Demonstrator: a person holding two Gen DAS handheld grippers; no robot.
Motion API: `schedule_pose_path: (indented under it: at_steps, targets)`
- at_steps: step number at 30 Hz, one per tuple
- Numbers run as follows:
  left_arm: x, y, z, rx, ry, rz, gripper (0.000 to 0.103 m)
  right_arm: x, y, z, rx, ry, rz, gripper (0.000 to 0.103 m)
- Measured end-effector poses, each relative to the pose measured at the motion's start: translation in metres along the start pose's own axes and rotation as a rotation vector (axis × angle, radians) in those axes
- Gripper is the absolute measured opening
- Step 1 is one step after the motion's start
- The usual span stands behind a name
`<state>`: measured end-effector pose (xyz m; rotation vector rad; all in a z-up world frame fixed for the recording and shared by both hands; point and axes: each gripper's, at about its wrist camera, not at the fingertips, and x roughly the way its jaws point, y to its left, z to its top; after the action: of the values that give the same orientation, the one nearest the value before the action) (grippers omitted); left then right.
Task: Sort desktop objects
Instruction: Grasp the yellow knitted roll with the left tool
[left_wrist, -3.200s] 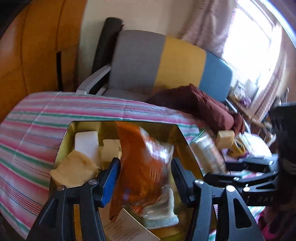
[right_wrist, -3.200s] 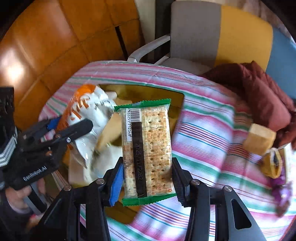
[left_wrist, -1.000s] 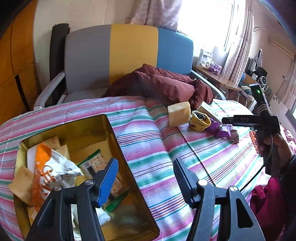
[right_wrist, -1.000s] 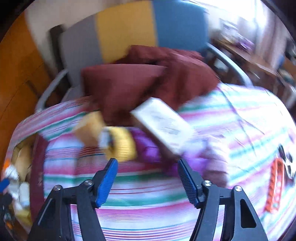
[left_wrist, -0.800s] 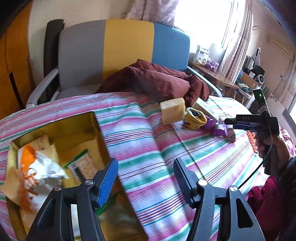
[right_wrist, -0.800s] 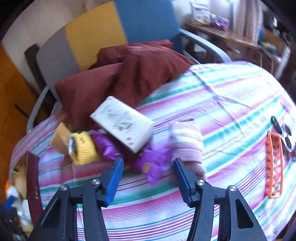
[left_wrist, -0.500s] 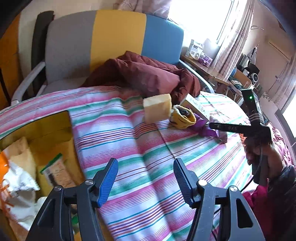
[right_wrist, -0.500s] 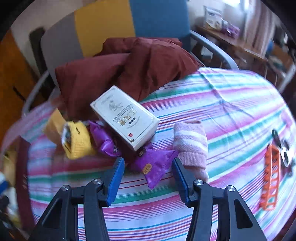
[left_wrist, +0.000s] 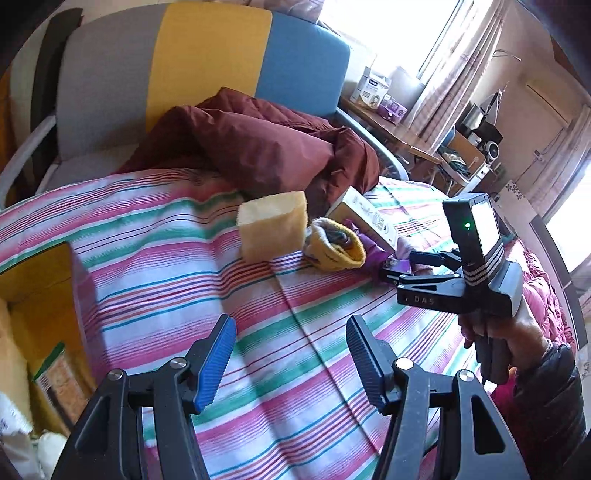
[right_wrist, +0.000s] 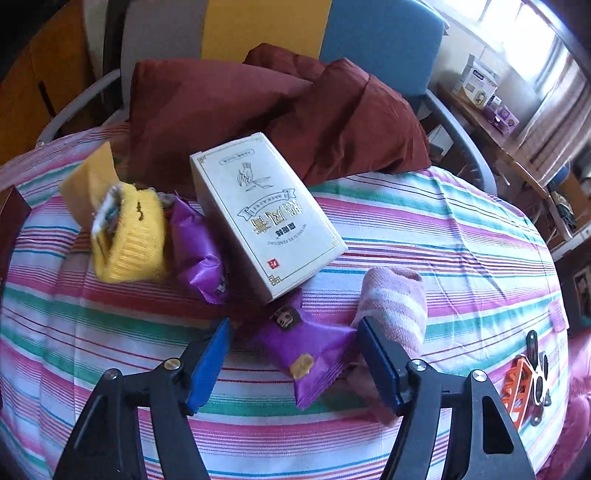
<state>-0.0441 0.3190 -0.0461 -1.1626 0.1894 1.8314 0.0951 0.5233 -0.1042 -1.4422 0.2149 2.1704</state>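
My right gripper (right_wrist: 293, 363) is open, its jaws on either side of a purple snack packet (right_wrist: 308, 350) on the striped tablecloth (right_wrist: 424, 221). Behind the packet lie a cream box (right_wrist: 264, 218), a second purple packet (right_wrist: 197, 253), a yellow sock (right_wrist: 129, 236), a pink striped sock (right_wrist: 397, 302) and a yellow sponge (right_wrist: 90, 182). My left gripper (left_wrist: 291, 362) is open and empty above the cloth. It sees the right gripper (left_wrist: 399, 264), the sponge (left_wrist: 273, 225), the yellow sock (left_wrist: 334, 243) and the box (left_wrist: 364, 218).
A gold tin (left_wrist: 40, 295) holding a cracker pack (left_wrist: 55, 376) is at the left edge of the left wrist view. A maroon jacket (right_wrist: 258, 99) lies on the chair behind the table. An orange hair clip (right_wrist: 517, 384) and a dark keyring (right_wrist: 537, 373) lie at the right.
Both grippers let go of their snacks in the tin. The right gripper moved to the pile and closed in around the purple packet. The left gripper swung right, away from the tin.
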Motion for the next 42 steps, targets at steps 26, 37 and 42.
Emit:
schedule_pose_path:
  at_steps: [26,37,42]
  targets:
    - [0.144,0.003,0.070,-0.385,0.219,-0.140,0.076,-0.017,-0.005,0.003,-0.007,-0.024,0.032,0.089]
    - [0.129,-0.007,0.048,-0.131,0.184,-0.093,0.046,0.005,-0.008,0.002,-0.021,0.033,0.093,0.053]
    - [0.114,-0.008,0.031,-0.072,0.187,-0.085,0.043,0.016,0.003,-0.005,-0.060,0.116,0.118,0.061]
